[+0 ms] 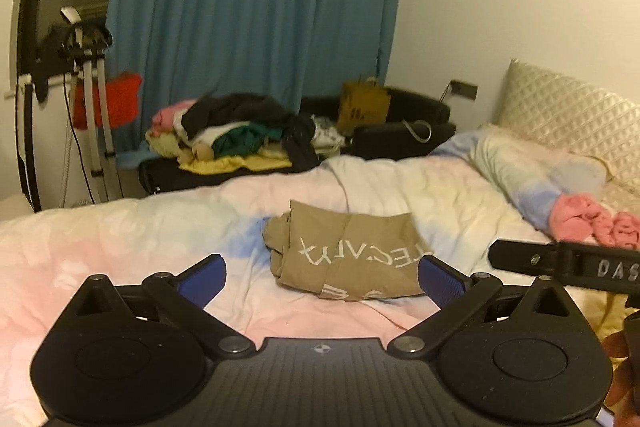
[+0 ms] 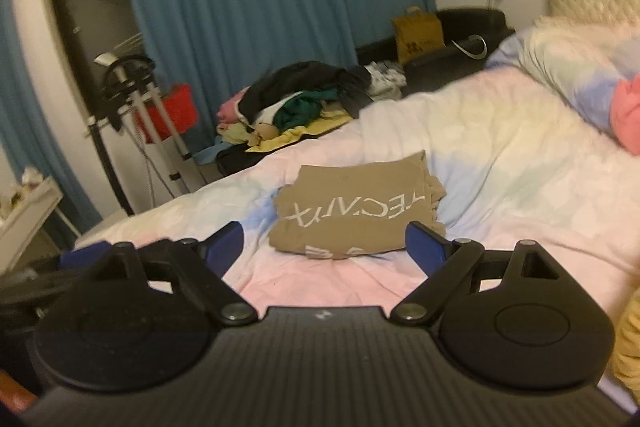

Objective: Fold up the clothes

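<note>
A folded tan shirt with white lettering [image 1: 348, 255] lies on the pastel bedspread [image 1: 120, 239]. It also shows in the right wrist view [image 2: 356, 211]. My left gripper [image 1: 322, 273] is open and empty, held just short of the shirt's near edge. My right gripper [image 2: 324, 241] is open and empty too, just in front of the shirt. Part of the right gripper [image 1: 560, 263] shows at the right of the left wrist view.
A pile of mixed clothes [image 1: 236, 131] lies on a black couch [image 1: 400, 123] beyond the bed, by a brown paper bag [image 1: 362, 105]. A pillow [image 1: 532, 167] and pink cloth [image 1: 592, 223] lie at the headboard. A white stand [image 1: 92, 99] stands left, before the blue curtain [image 1: 256, 7].
</note>
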{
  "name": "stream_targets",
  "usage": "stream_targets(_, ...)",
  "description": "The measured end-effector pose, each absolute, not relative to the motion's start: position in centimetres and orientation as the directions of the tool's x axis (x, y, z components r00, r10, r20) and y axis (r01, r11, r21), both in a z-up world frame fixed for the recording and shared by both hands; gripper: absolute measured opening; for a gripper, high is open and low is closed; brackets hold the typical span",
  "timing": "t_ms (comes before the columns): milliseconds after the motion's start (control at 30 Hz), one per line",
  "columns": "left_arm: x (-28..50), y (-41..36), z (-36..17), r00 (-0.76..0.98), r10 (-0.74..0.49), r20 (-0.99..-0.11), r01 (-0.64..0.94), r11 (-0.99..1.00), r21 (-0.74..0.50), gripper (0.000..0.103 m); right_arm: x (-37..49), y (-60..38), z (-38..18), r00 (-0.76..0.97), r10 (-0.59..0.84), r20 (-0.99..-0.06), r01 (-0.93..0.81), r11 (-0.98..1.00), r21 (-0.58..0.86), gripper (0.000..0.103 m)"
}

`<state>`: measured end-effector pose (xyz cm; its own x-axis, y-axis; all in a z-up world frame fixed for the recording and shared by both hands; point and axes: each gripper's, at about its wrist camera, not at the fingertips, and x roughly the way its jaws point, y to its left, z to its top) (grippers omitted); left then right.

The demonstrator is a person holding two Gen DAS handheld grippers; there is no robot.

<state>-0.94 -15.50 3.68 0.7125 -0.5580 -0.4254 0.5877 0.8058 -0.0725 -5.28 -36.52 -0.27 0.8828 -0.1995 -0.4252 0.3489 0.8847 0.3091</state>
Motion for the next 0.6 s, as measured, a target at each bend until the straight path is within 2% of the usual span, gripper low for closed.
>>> stream_targets(300, -6.1, -11.2, 3.5, 0.749, -0.574, -0.331, 0.577, 0.811, -0.099, 0.103, -9.2, -32.5, -1.8, 0.914, -0.229, -0.336, 0.316, 0.919, 0.234, 0.089)
stream_targets(600, -5.5, -10.3, 2.1, 0.771, -0.553, -0.315, 0.559, 0.825, -0.081, 0.103, -6.8, -32.5, -2.9, 0.912, -0.203, -0.356, 0.298, 0.925, 0.235, 0.089)
